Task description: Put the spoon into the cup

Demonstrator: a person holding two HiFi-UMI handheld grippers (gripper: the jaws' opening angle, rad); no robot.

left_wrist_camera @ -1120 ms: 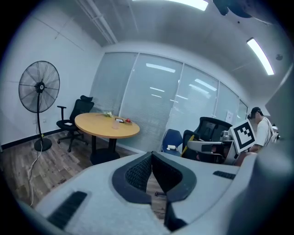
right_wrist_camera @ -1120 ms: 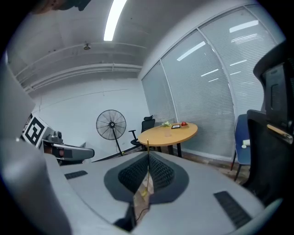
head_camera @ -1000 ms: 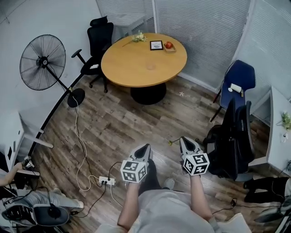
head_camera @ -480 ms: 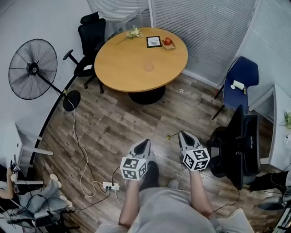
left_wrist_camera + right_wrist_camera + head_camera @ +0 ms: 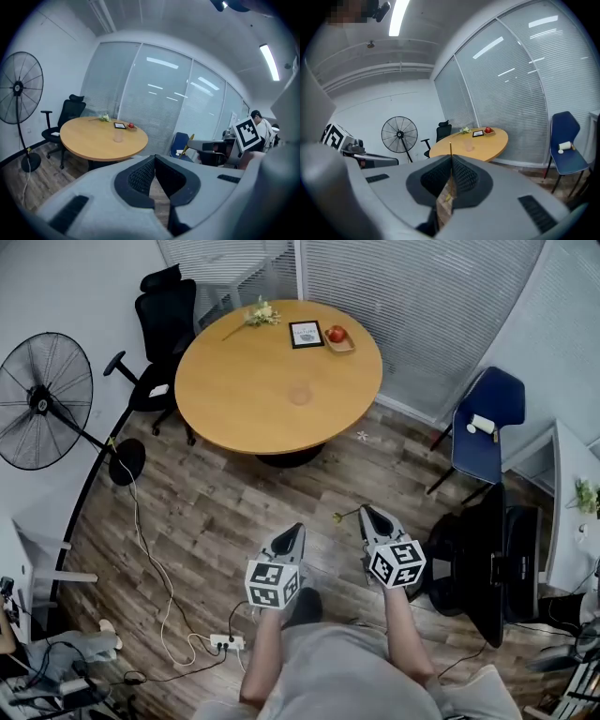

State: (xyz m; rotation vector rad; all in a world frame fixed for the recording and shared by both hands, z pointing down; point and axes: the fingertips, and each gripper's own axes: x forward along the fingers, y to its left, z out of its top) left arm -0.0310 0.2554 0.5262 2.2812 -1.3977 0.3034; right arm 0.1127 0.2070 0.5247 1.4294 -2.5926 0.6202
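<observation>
Your right gripper is closed on the spoon, which sticks out past its tips. Your left gripper is closed on nothing. The cup stands on the table, well ahead of both.

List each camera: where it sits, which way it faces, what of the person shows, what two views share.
Head view: on the person's head, facing steeply down at floor and table; shows forearms, left gripper, right gripper.
Left gripper view: on the left gripper, facing along its shut jaws towards table and cup; right gripper at right.
Right gripper view: on the right gripper, facing along jaws shut on the spoon, towards table.
Shared: both gripper views show the cup.
</observation>
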